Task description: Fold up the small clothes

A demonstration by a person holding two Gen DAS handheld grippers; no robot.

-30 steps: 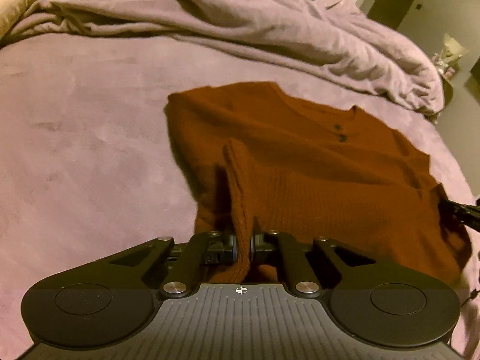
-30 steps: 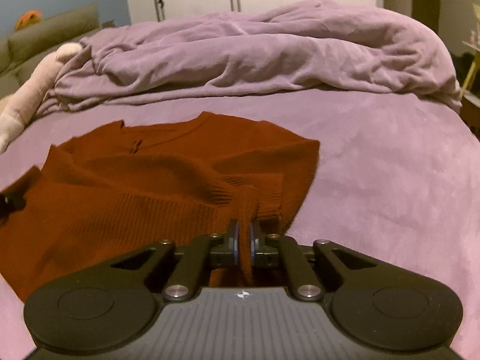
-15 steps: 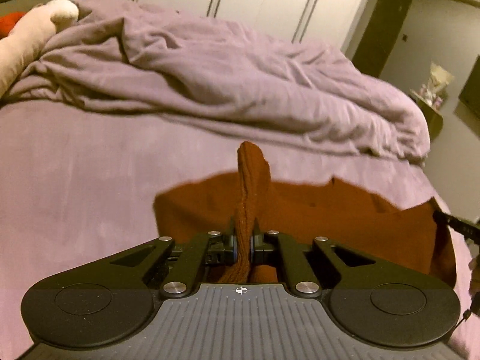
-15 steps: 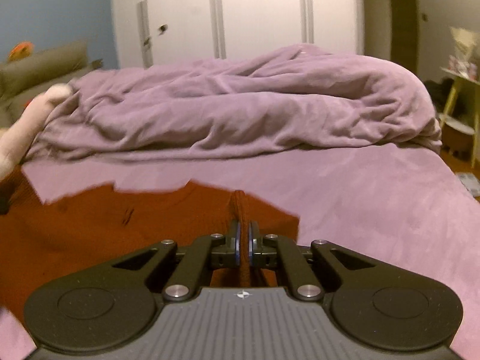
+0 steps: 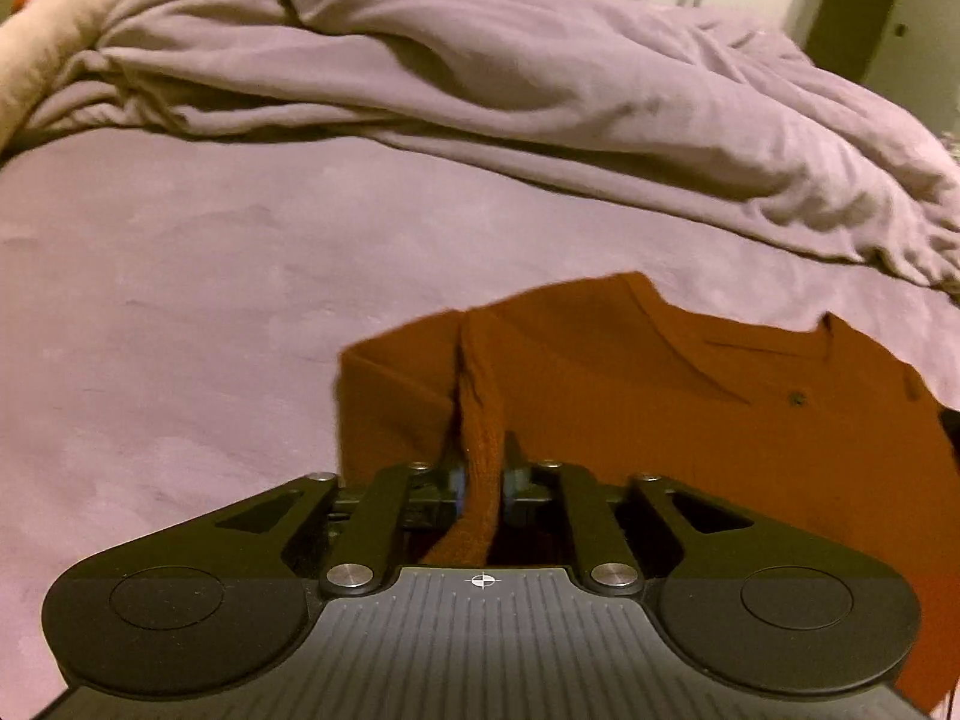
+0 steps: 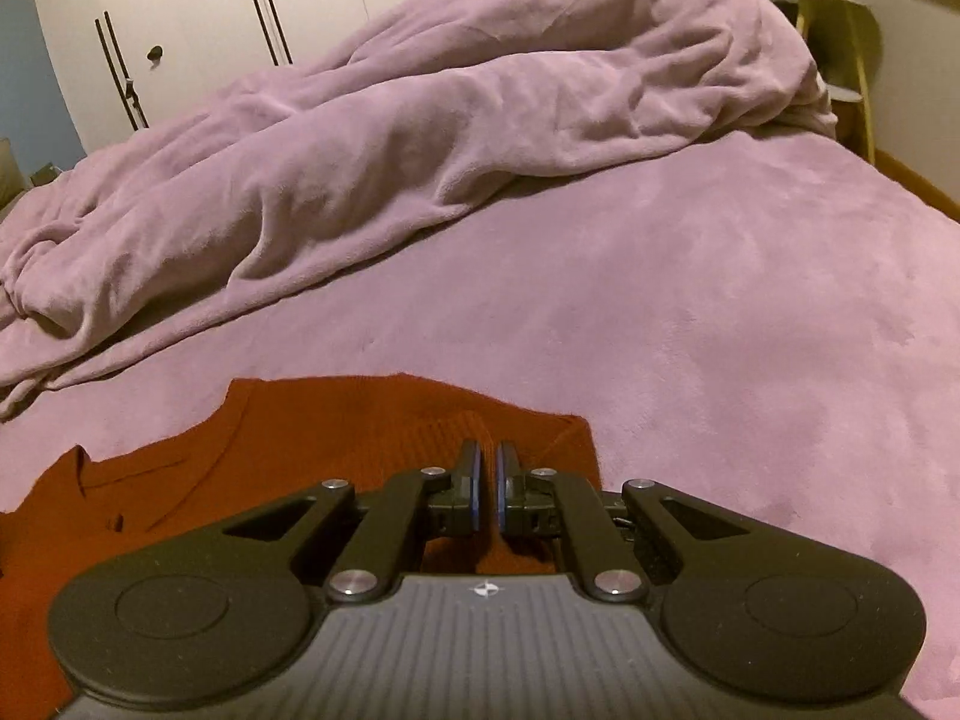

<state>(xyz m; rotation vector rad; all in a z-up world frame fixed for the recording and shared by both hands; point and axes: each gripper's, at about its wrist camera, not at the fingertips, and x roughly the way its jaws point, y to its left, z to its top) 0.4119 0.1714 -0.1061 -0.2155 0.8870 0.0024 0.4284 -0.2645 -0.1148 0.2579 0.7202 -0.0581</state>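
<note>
Item: one rust-brown knit sweater (image 5: 690,420), lying on the purple bedspread (image 5: 180,312) near a bunched duvet (image 5: 480,72); the left gripper (image 5: 482,471) is clamped on a bunched ridge of its hem, and the right gripper (image 6: 488,483) has its jaws nearly together with knit between the pads, apparently gripping its edge. Risks, as judgement: the thin right-hand pinch may slip from the knit, dropping that corner. Uneven carrying would skew the fold or bunch the fabric on the soft cover.
</note>
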